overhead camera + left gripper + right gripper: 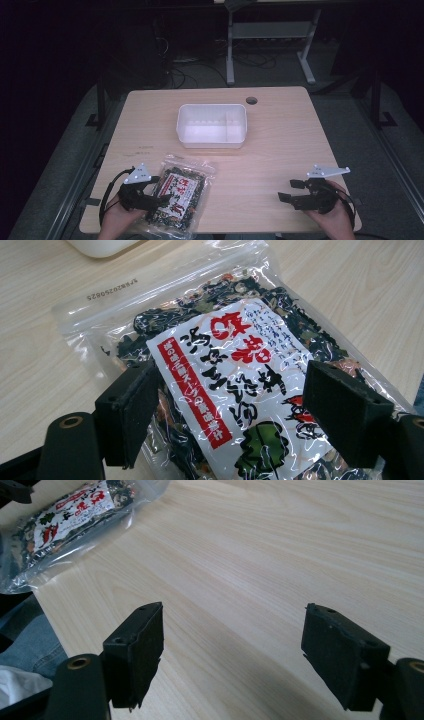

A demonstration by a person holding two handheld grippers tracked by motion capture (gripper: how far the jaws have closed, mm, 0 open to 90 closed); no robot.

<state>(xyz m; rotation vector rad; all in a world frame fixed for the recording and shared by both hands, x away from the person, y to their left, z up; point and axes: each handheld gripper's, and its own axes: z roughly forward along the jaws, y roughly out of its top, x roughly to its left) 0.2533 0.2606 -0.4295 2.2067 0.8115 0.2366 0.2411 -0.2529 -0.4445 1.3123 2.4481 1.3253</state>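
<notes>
My left gripper (235, 410), jaws apart, straddles the seaweed packet (181, 192); its long axis runs away from me toward the white bin (211, 125). Right gripper (245, 655) released, well apart.

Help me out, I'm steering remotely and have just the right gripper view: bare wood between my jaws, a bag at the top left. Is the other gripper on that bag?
Observer: The left gripper is open, its jaws either side of the bag; no grip yet.
Operator: Anything else on the table?
Observer: A white bin sits past the bag, near the middle of the table.
Operator: Anything in it?
Observer: It looks empty in the high view.
</notes>
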